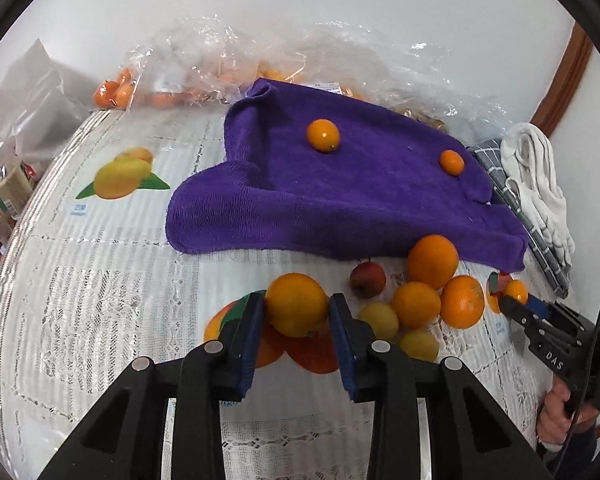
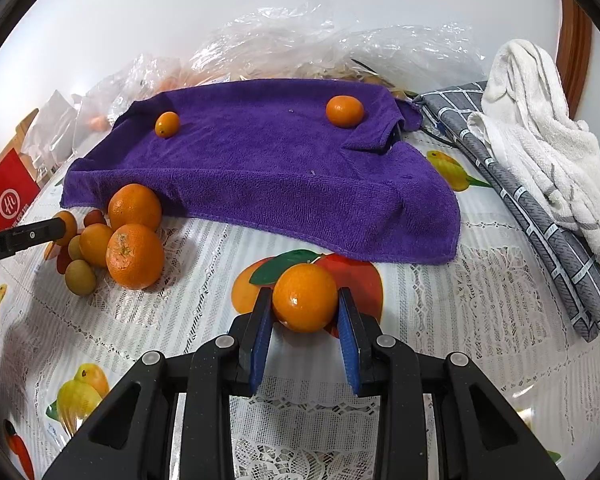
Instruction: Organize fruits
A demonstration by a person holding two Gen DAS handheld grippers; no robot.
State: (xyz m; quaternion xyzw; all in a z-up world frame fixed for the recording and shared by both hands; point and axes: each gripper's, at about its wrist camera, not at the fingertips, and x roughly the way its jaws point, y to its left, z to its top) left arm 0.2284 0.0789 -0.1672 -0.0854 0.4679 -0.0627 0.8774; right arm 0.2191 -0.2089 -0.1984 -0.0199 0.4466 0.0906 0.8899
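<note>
My left gripper [image 1: 296,300] is shut on a large orange [image 1: 296,314] just above the lace tablecloth, its blue pads pressing both sides. To its right lies a pile of fruit: oranges [image 1: 432,262], a small red apple [image 1: 367,279] and yellow-green fruits [image 1: 379,320]. My right gripper [image 2: 305,295] is shut on another orange [image 2: 305,304], low over a printed fruit picture. Behind both lies a purple towel [image 2: 260,168] with two small oranges [image 2: 167,124] [image 2: 344,111] on it. The left gripper's tip [image 2: 58,229] shows at the pile's left edge in the right wrist view.
Crumpled clear plastic bags [image 1: 260,52] holding more oranges line the wall at the back. A white towel [image 2: 540,128] and a grey checked cloth [image 2: 540,208] lie right of the purple towel. A red box [image 2: 8,196] stands at far left. A hand [image 1: 560,408] grips the right tool.
</note>
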